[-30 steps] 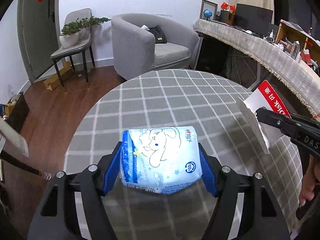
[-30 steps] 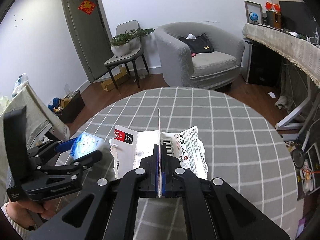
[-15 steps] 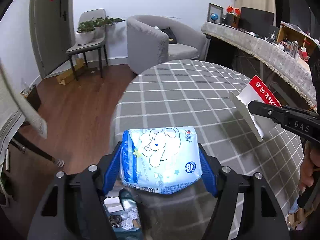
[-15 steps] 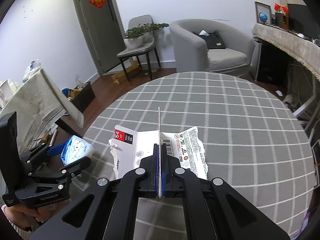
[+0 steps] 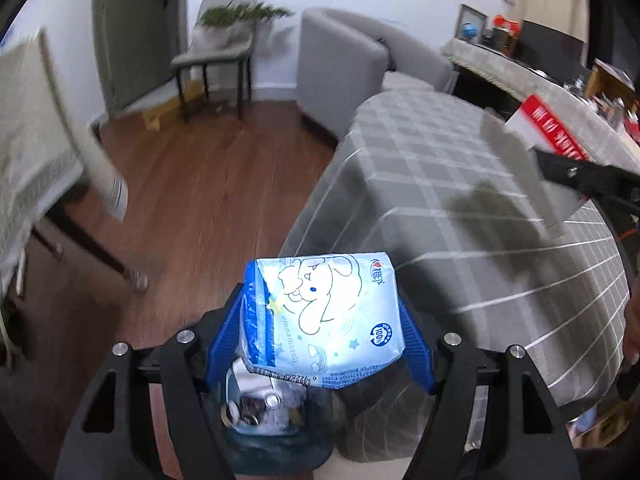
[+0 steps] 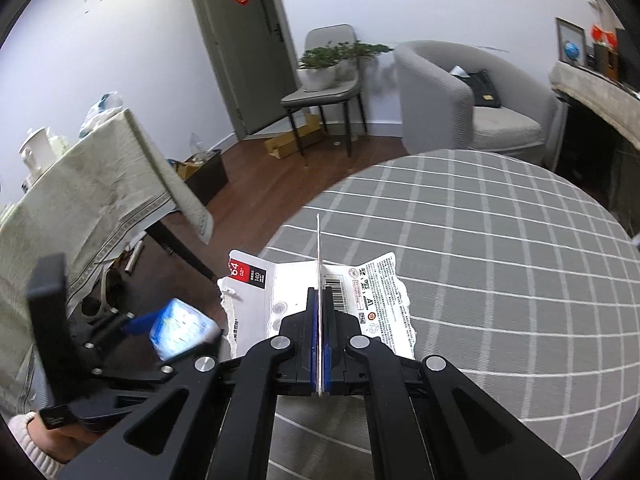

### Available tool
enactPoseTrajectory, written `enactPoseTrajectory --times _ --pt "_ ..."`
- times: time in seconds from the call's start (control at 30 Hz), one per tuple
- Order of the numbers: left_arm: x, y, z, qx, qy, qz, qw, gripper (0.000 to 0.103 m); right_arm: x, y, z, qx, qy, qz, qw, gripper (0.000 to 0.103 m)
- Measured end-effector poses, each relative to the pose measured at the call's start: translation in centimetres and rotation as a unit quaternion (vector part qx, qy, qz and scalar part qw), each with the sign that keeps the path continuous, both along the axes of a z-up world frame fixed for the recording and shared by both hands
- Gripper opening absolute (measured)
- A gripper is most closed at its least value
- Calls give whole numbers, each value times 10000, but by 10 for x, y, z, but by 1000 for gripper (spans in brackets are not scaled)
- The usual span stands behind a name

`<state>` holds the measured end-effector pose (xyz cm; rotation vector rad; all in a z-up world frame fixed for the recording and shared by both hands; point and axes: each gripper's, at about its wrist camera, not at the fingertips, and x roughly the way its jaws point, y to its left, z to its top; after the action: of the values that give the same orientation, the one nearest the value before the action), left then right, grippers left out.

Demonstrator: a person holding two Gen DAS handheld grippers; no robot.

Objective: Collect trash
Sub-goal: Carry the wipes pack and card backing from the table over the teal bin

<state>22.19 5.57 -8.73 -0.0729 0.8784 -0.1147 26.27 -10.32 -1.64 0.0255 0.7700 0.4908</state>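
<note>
Tissue pack (image 5: 326, 314) between left fingers (image 5: 224, 340)

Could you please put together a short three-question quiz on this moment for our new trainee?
1. True or false: the left gripper holds a light blue plastic tissue pack with a cartoon dog between its blue fingers.
2. What lies below that pack in the left wrist view?
A. the grey armchair
B. a dark bin holding rubbish
C. a potted plant
3. Fill in: the right gripper is shut on a torn white card package with a red and black label, held over the edge of the round table with the grey checked ____.

Key
1. True.
2. B: the dark bin holding rubbish stands on the floor beside the table.
3. cloth.
</note>
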Motion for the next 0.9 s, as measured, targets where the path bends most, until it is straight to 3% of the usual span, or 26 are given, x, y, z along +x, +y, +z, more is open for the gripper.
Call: enactPoseTrajectory --times 0.23,0.57,0.77,0.9 --pt "-5 38 -30 148 372 250 9989 73 2 35 -4 78 63 223 9997 2" --pt "-14 71 -80 1 1000 220 9947 73 -4 99 -13 -63 113 668 9977 2" --pt "-15 94 -115 -130 1628 318 9861 73 -9 132 -27 -219 235 935 9951 2" --pt "-18 102 -129 -67 1838 338 9824 77 -11 147 -36 -309 313 1054 9935 2"
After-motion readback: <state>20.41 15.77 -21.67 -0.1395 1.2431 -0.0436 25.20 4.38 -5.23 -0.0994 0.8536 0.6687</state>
